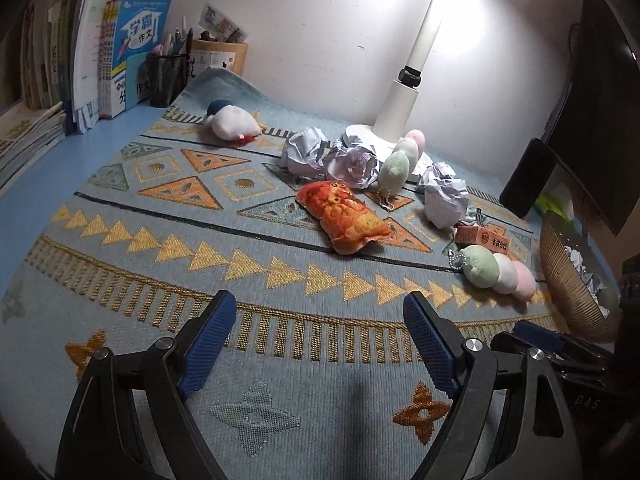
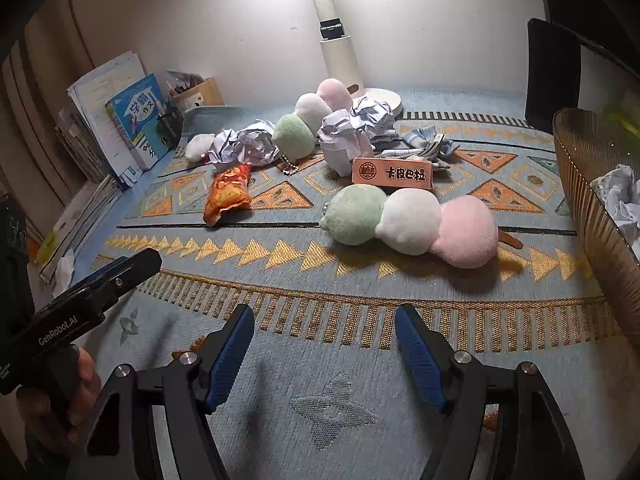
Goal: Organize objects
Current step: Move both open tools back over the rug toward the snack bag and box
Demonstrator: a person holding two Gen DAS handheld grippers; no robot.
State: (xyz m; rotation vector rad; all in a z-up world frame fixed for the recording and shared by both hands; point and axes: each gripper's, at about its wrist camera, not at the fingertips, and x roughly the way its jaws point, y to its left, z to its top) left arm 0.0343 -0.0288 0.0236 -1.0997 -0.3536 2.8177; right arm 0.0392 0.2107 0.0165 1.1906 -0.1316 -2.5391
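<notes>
On a patterned blue mat lie plush toys and paper. A three-ball dango plush in green, white and pink lies nearest, with an orange tag box just behind it. A second dango plush leans by the lamp base. An orange snack-shaped plush lies mid-mat, and a white plush sits further back. Several crumpled paper balls are scattered among them. My left gripper and right gripper both stand open over bare mat, holding nothing.
A gold ribbed basket with crumpled paper inside stands at the right edge. A white desk lamp rises at the back. Books and pen holders line the back left. A dark phone leans at the right. A checked cloth lies behind the box.
</notes>
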